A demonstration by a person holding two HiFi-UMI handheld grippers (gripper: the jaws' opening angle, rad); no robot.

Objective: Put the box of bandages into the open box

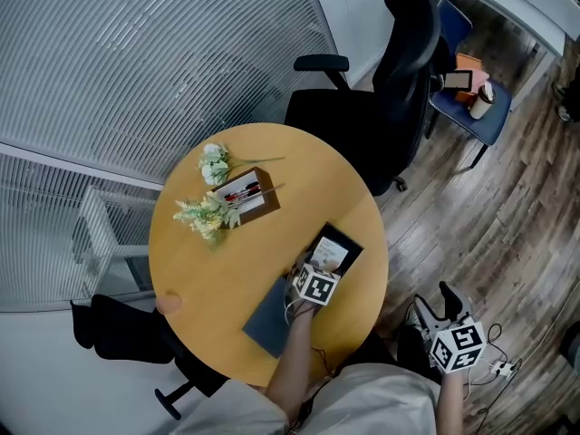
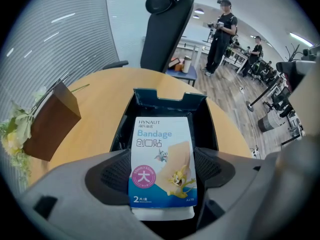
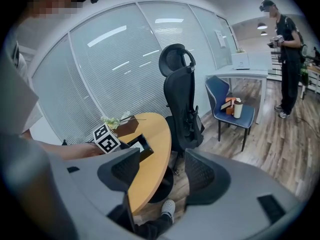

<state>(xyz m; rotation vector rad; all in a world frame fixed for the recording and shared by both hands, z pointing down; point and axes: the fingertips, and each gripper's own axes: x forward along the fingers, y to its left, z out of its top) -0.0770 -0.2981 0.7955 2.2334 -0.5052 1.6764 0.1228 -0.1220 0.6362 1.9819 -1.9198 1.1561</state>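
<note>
Squarely above the round wooden table point(image 1: 227, 270), the left gripper point(image 2: 162, 176) has its jaws spread wide, pads just beside the long edges of the box of bandages point(image 2: 162, 149), which lies print up in the open box point(image 2: 207, 129). Off the table's edge, the right gripper point(image 3: 160, 176) hangs above the floor point(image 3: 270, 149), jaws apart and empty

The box of bandages point(image 2: 162, 164) in the lower middle is showing "HYNAUT" and "Bandage". Lower down it is showing "2" and "A170".
</note>
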